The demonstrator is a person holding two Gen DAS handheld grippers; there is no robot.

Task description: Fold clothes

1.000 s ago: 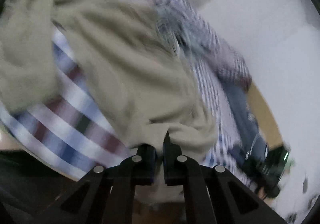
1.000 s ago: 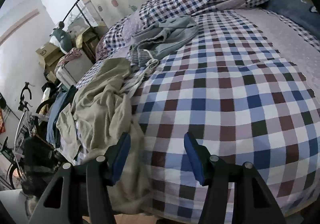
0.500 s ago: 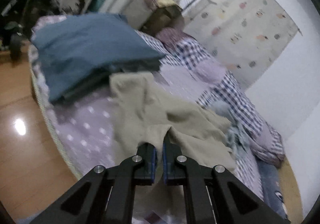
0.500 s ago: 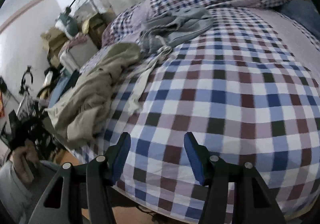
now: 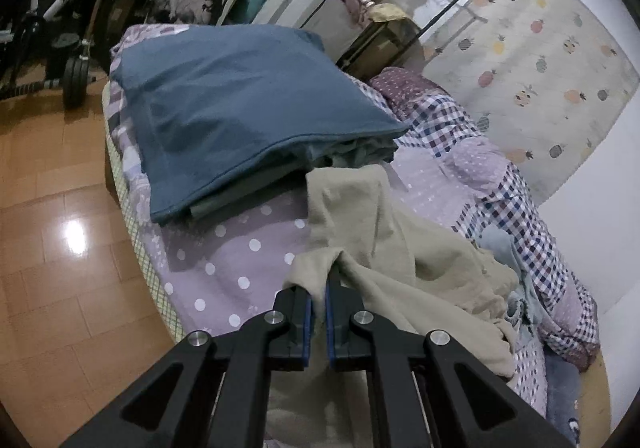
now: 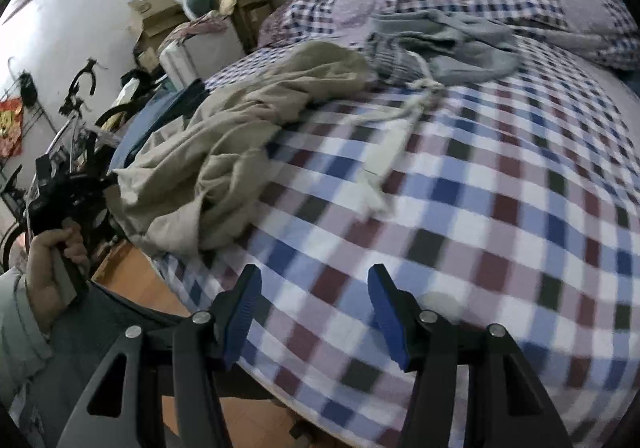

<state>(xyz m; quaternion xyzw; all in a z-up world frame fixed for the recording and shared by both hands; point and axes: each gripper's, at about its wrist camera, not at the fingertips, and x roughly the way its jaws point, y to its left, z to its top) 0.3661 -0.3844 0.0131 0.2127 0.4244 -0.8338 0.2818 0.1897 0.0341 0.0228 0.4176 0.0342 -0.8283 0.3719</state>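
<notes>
Beige garment [image 5: 400, 248] crumpled near bed edge, partly on checked blanket [image 6: 460, 208], one end just beside folded blue blanket [image 5: 240, 108]. Grey garment [image 6: 440, 44] bunched further up by pillows. Left claw [image 5: 316, 304] pinching beige hem. Right claw [image 6: 316, 304] spread, holding nothing, above bare checked area. Advisable: second hold on matching edge, cloth drawn taut and flat before any crease; drawstring [image 6: 400, 128] kept clear.
</notes>
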